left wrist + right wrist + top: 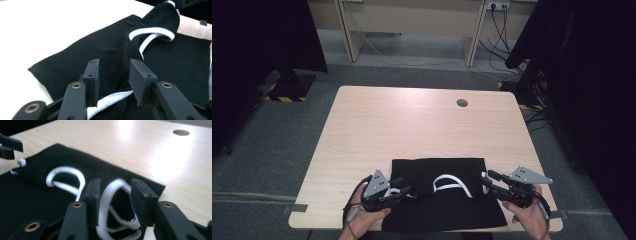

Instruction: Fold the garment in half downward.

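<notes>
Both grippers sat at table's (pixel 362 125) 6 o'clock edge: left gripper (pixel 406 189) at 9 of black garment (pixel 439 212), right gripper (pixel 487 177) at 3, jaws apart, white trim (pixel 451 182) between, unclamped. Looked like a fold step; next: re-grip edges.

Both hand-held grippers (pixel 399 191) (pixel 488 179) low, jaws apart

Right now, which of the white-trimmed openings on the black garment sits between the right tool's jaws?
The white-trimmed loop at the garment's right edge, between the right tool's open jaws; the other white loop lies farther toward the middle.
</notes>
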The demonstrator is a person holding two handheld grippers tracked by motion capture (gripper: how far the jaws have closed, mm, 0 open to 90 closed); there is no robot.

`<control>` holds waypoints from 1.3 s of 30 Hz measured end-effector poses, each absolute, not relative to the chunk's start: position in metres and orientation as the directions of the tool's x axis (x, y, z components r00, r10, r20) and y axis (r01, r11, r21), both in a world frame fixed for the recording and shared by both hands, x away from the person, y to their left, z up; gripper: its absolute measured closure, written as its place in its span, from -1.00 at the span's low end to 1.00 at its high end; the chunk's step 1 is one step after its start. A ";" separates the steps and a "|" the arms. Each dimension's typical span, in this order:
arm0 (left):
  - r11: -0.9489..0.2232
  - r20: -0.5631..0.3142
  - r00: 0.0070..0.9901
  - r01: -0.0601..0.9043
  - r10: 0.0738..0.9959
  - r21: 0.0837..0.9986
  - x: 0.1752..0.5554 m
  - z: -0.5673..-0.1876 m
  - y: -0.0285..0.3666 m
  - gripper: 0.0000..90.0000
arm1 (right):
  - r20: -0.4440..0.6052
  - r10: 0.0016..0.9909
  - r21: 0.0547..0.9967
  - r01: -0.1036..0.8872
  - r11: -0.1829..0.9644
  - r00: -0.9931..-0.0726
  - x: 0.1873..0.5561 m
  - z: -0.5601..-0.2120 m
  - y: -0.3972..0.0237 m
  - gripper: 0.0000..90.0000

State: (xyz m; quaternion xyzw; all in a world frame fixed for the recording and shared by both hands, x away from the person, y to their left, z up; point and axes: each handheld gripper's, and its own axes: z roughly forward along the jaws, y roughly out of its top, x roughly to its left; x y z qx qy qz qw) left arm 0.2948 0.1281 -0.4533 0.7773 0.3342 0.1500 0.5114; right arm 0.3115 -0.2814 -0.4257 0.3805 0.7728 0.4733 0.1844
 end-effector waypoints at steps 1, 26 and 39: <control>-0.251 -0.114 0.730 0.371 0.674 0.894 0.296 -0.453 0.128 0.28 | 0.078 0.767 0.874 0.414 0.254 -0.637 0.313 -0.422 -0.282 0.28; -0.298 -0.139 0.741 0.424 0.657 0.855 0.303 -0.463 0.098 -0.07 | 0.053 0.731 0.770 0.494 0.404 -0.681 0.335 -0.424 -0.252 0.43; -0.355 -0.072 0.779 0.363 0.622 0.861 0.280 -0.457 0.099 0.93 | 0.032 0.706 0.781 0.458 0.424 -0.708 0.294 -0.426 -0.274 0.86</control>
